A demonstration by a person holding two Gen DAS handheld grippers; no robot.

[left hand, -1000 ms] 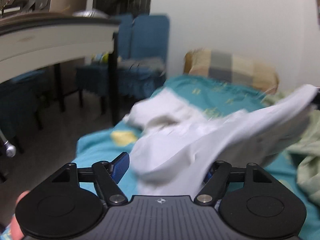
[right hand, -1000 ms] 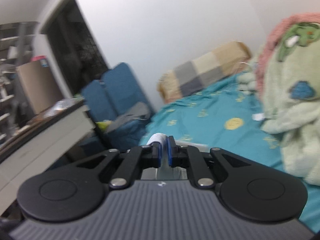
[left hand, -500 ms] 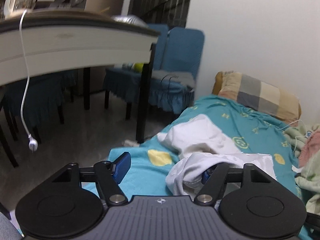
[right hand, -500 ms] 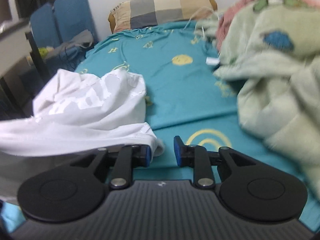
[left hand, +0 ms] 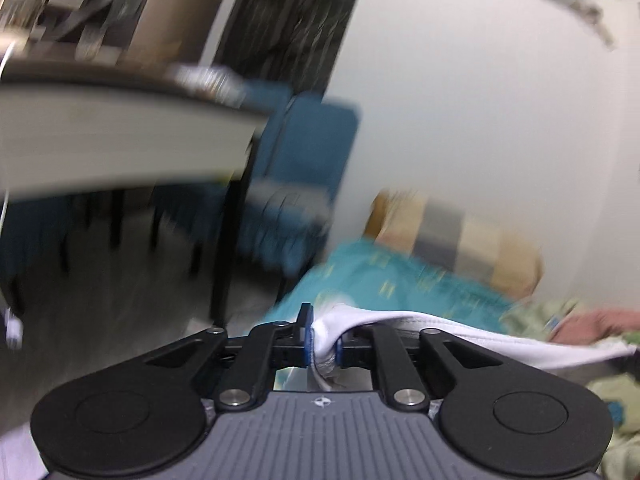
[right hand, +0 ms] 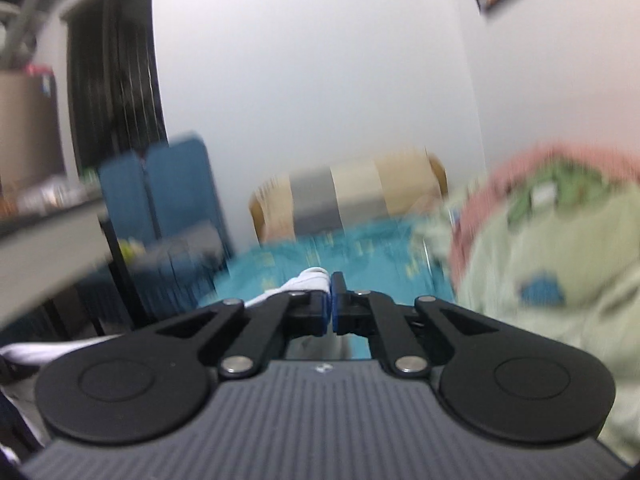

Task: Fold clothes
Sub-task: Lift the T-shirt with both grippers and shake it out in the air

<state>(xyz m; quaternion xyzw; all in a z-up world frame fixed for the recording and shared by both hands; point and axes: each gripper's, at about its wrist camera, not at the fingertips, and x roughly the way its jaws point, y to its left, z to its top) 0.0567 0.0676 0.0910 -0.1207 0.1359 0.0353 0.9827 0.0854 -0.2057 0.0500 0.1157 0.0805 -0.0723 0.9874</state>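
Observation:
A white garment point(left hand: 460, 330) hangs stretched between my two grippers above the teal bed sheet point(left hand: 400, 284). My left gripper point(left hand: 322, 338) is shut on one edge of it; the cloth runs off to the right in the left wrist view. My right gripper point(right hand: 331, 302) is shut on another edge; a bunch of the white garment point(right hand: 308, 280) sticks out above the fingers and the cloth trails off to the lower left. Both views are blurred by motion.
A checked pillow point(right hand: 360, 204) lies at the head of the bed by the white wall. A pale green and pink blanket point(right hand: 560, 248) is heaped on the right. A desk point(left hand: 120, 136) and blue chairs point(left hand: 312, 160) stand to the left of the bed.
Both grippers have closed on the white garment and lifted it off the bed. Both views have tilted up from the bed toward the wall.

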